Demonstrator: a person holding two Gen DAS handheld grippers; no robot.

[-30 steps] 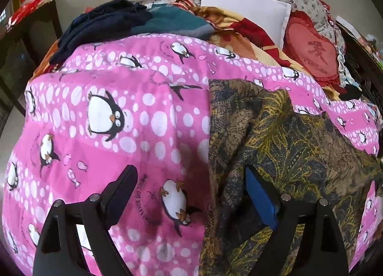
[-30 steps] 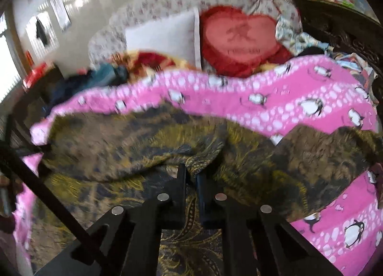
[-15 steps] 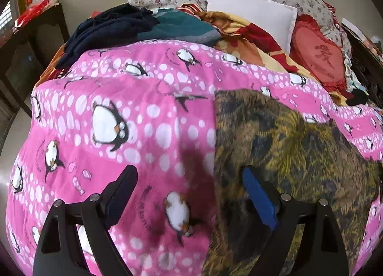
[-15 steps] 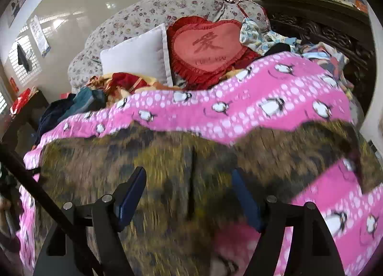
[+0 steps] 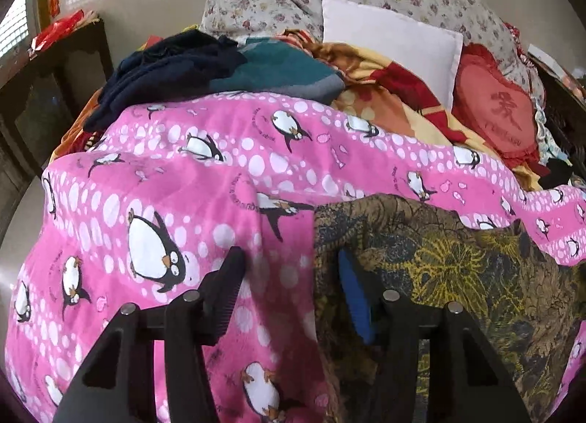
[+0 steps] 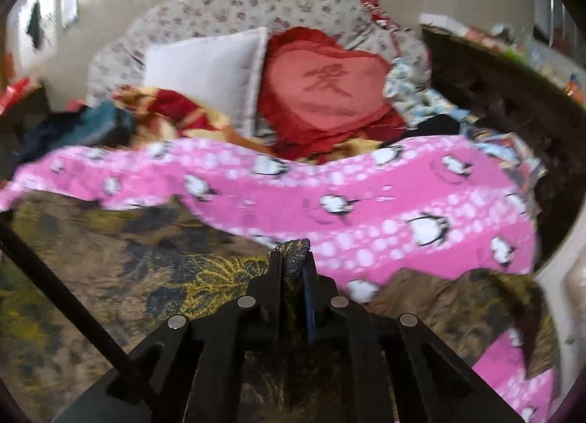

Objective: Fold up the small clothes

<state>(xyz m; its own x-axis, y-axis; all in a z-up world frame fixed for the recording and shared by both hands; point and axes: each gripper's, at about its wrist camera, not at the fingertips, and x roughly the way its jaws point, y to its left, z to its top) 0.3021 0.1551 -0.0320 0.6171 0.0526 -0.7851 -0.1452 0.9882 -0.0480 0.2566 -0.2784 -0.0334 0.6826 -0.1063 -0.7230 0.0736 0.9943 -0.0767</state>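
Observation:
A dark brown garment with a yellow leaf pattern [image 5: 457, 269] lies spread on a pink penguin blanket [image 5: 219, 173]. My left gripper [image 5: 289, 254] straddles the garment's left edge. Its jaws are closing: one finger rests on the blanket, the blue-padded one on the cloth, and neither pad pinches it. In the right wrist view the garment [image 6: 146, 269] covers the lower left. My right gripper [image 6: 293, 256] has closed on a raised fold of its upper edge, and a tuft of cloth sticks out past the fingertips.
Behind the blanket [image 6: 366, 203] are a white pillow [image 5: 392, 41], a red heart cushion [image 5: 501, 118] and a heap of navy and teal clothes [image 5: 183, 67]. A dark table [image 5: 55, 74] stands left; dark carved furniture [image 6: 494, 93] stands right. A black bar [image 6: 55, 294] crosses the lower left.
The left jaws have narrowed around the garment's left edge. The right gripper let go, opened wide, shifted right along the garment and closed on a fold of its upper edge.

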